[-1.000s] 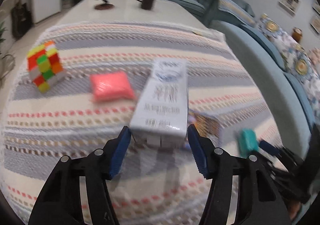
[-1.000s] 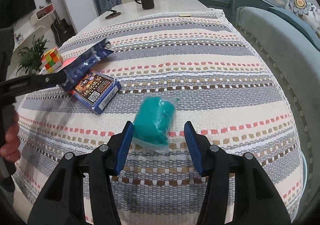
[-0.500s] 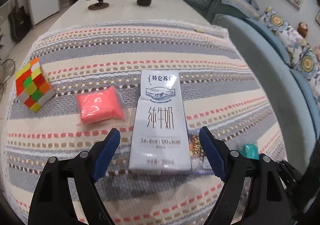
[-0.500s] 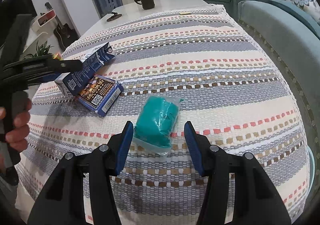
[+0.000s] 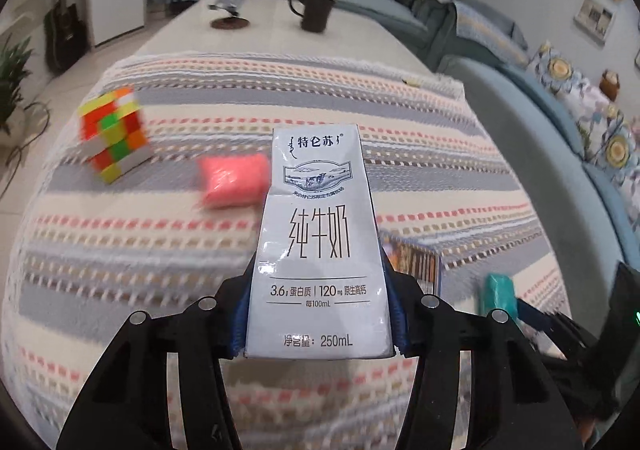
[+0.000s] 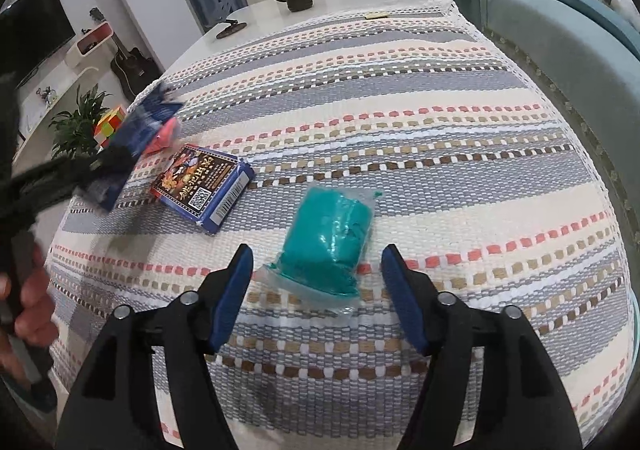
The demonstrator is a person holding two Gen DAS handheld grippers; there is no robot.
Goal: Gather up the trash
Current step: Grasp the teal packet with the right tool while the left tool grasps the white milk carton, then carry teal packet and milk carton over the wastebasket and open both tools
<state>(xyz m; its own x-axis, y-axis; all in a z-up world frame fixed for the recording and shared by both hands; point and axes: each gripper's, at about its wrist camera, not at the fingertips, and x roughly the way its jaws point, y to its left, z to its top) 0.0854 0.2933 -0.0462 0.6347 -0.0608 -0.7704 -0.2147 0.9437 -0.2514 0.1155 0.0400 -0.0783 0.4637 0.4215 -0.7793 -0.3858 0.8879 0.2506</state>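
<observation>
Both hand-held grippers changed: my left hand-held gripper [image 5: 318,314], earlier spread, now closes pinching the milk carton [image 5: 318,246]; my right [image 6: 316,290] opens wider around the teal packet [image 6: 326,246].

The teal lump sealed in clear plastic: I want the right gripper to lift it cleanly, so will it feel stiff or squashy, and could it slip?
The teal lump in its clear plastic bag looks rounded and dented, so probably soft. Its glossy film may slide between the right gripper's opening pads, which don't touch it. Its flat lie suggests it won't roll.
</observation>
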